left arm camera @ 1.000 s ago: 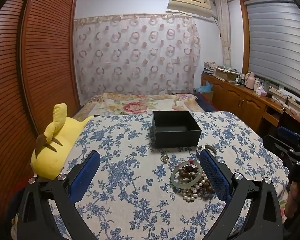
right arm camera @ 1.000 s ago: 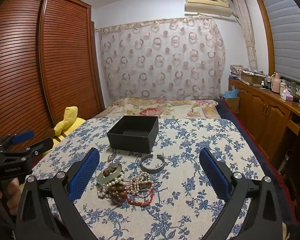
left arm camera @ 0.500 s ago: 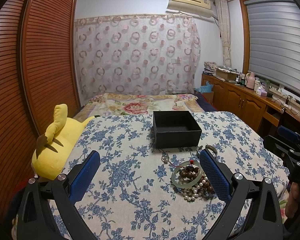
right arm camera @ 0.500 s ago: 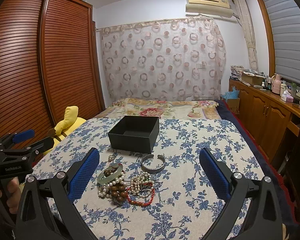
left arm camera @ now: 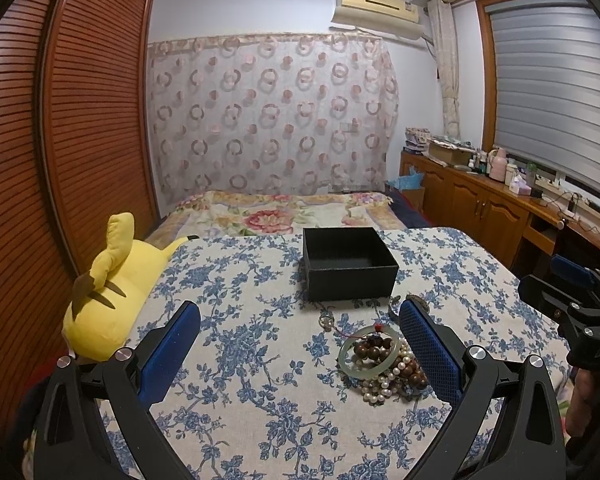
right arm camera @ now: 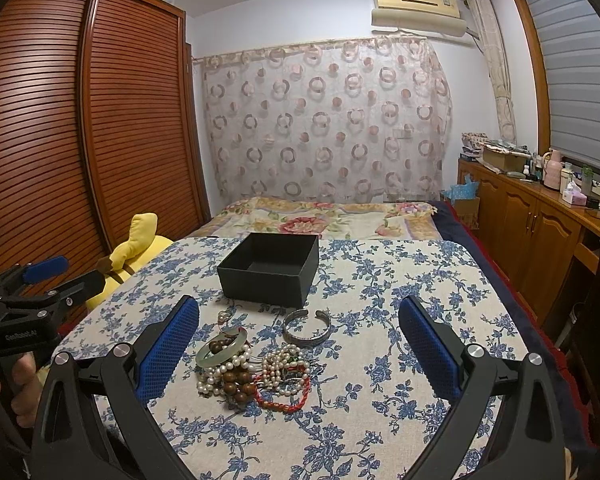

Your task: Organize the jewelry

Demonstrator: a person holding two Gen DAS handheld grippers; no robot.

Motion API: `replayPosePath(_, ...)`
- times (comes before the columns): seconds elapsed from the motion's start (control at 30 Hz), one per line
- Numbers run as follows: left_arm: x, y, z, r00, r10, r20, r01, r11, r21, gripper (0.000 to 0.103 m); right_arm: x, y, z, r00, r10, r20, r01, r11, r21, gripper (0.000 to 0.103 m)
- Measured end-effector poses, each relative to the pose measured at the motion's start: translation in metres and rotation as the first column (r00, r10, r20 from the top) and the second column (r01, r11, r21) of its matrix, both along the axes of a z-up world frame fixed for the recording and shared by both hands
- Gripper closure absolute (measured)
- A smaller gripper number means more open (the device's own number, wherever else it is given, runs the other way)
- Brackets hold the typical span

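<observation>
An open black box (left arm camera: 350,264) (right arm camera: 270,270) stands on the blue-flowered tablecloth (left arm camera: 236,344). Just in front of it lies a jewelry pile (right arm camera: 252,372): a pale green jade bangle (left arm camera: 370,354) (right arm camera: 222,346), brown wooden beads, pearl strands, a red bracelet (right arm camera: 282,400) and a silver cuff (right arm camera: 306,330). My left gripper (left arm camera: 300,320) hovers open with the pile close by its right finger. My right gripper (right arm camera: 300,332) hovers open with the pile between its fingers, toward the left one. Neither holds anything. Each gripper shows at the edge of the other's view.
A yellow plush toy (left arm camera: 108,292) lies at the table's left edge, beside a slatted wooden wardrobe (left arm camera: 60,160). A bed with a floral cover (right arm camera: 324,216) is behind the table. Wooden cabinets (right arm camera: 540,232) carrying small items run along the right wall.
</observation>
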State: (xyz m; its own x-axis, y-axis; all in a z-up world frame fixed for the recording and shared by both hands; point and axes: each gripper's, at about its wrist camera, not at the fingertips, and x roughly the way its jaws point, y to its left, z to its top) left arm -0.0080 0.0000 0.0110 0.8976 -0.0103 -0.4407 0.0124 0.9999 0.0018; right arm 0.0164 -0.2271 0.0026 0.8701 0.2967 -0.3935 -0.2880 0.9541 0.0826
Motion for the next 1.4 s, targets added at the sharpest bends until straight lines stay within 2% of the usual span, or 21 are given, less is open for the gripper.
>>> replayPosePath(1.4, -0.0028, 0.0006, 0.0014, 1.000, 0.001, 0.007, -0.001, 1.000, 0.001, 0.006, 0.0002, 0.0036, -0.0048, 1.000, 0.006, -0.007, -0.006, 1.000, 0.007, 0.002)
